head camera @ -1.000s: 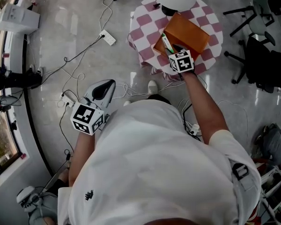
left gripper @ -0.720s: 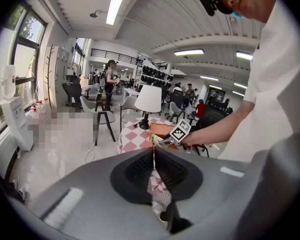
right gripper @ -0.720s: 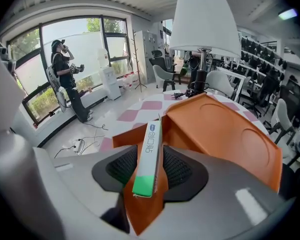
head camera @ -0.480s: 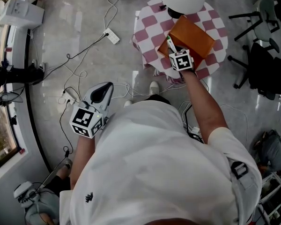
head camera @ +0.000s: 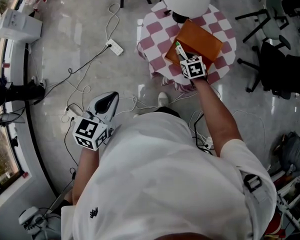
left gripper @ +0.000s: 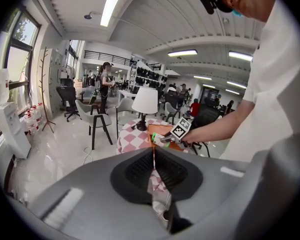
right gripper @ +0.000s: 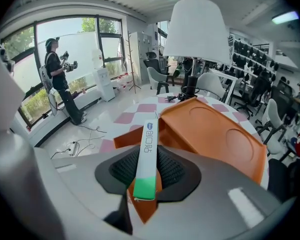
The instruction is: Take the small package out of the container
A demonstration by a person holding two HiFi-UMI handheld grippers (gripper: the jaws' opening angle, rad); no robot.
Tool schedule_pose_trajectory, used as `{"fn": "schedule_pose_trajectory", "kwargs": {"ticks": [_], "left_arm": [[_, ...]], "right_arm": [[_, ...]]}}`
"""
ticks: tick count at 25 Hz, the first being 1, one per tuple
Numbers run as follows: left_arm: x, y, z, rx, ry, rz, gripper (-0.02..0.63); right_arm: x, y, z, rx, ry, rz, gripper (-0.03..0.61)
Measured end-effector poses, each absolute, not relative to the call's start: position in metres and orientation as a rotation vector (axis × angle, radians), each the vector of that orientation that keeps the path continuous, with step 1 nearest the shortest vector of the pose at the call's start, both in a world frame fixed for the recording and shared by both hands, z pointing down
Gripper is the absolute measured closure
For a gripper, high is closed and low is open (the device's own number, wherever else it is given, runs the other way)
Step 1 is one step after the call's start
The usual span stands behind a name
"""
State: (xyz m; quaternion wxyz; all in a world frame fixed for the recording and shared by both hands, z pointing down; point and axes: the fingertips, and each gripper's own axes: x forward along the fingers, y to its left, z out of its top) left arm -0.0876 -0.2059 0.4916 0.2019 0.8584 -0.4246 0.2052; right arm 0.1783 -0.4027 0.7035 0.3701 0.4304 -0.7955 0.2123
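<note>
- Right gripper (right gripper: 147, 173) jaws just closed — clamped on small package (right gripper: 147, 156), centre frame.
- Package not yet clear of container (right gripper: 215, 129) — lift-out remains.
- Left gripper (left gripper: 154, 170) jaws together, idle.

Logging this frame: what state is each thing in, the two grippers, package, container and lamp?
right gripper: jaws have just been closing, clamped on the small package.
small package: held between the jaws, above the container's opening.
container: lid open, standing on the table.
left gripper: shut, empty, held away from the table.
lamp: upright on the table.
</note>
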Motion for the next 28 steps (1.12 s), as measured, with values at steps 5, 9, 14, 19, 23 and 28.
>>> {"fn": "schedule_pose_trajectory", "kwargs": {"ticks": [5, 9, 14, 19, 23, 28], "left_arm": [[-0.089, -0.198, 0.487, 2.452, -1.131, 0.554, 0.552], [-0.092, -0.190, 0.486, 2.491, -1.088, 0.535, 0.552], [-0.100, -0.175, 0.486, 2.534, -1.036, 0.518, 0.554], [-0.109, -0.159, 0.489, 2.568, -0.978, 0.511, 0.554], [-0.111, -0.147, 0.491, 2.593, -0.921, 0.504, 0.554], [-0.110, -0.126, 0.499, 2.616, -0.849, 0.504, 0.554]], "right_arm": [[0.179, -0.386, 0.678, 1.132, -2.047, 0.533, 0.485], [0.178, -0.370, 0.652, 1.166, -2.049, 0.514, 0.485], [0.175, -0.341, 0.624, 1.205, -2.052, 0.533, 0.486], [0.166, -0.302, 0.598, 1.236, -2.055, 0.542, 0.486], [0.156, -0.271, 0.574, 1.265, -2.078, 0.533, 0.486], [0.141, -0.223, 0.551, 1.271, -2.108, 0.529, 0.486]]}}
